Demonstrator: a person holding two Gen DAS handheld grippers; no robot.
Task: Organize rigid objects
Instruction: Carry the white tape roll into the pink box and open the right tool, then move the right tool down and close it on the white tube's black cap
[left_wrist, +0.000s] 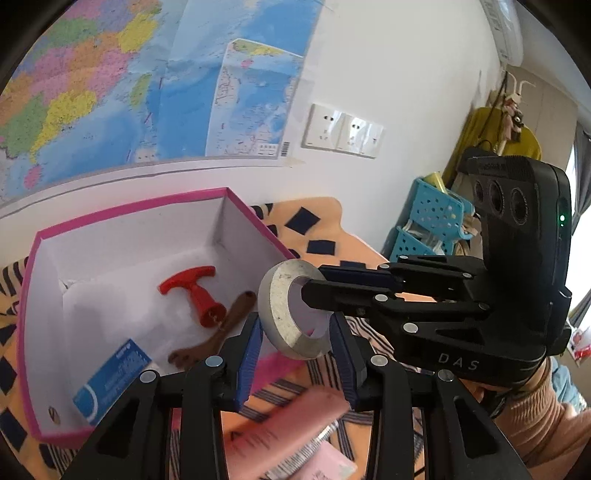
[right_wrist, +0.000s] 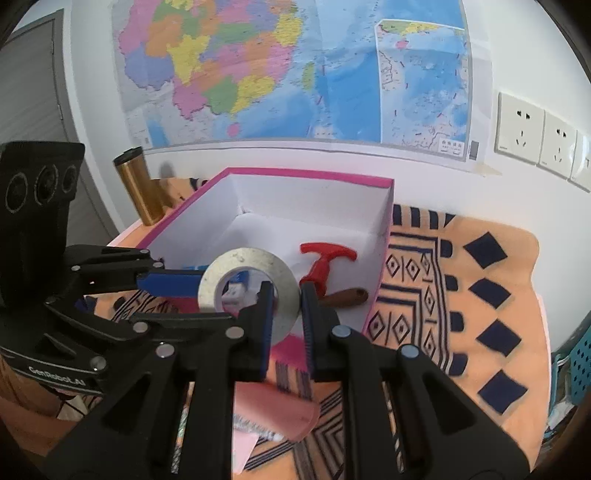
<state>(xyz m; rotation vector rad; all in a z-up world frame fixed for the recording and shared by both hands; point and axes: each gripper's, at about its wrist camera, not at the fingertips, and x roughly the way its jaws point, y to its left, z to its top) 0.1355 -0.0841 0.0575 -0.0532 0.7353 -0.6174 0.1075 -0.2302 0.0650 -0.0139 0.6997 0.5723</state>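
Left wrist view: a scuffed grey metal ring (left_wrist: 291, 308), flat with a wide hole, hangs over the pink-rimmed box (left_wrist: 129, 236), the left gripper (left_wrist: 299, 354) clamping its lower edge.

Right wrist view: the right gripper (right_wrist: 290, 321) pinches the ring's rim (right_wrist: 249, 291) above the desk (right_wrist: 491, 295).

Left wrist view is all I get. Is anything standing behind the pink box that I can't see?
Observer: Yes, a gold flask stands upright just outside the pink box, by its far left corner.
Operator: What's beyond that, further left?
Observer: A grey door, next to the white wall with the map.
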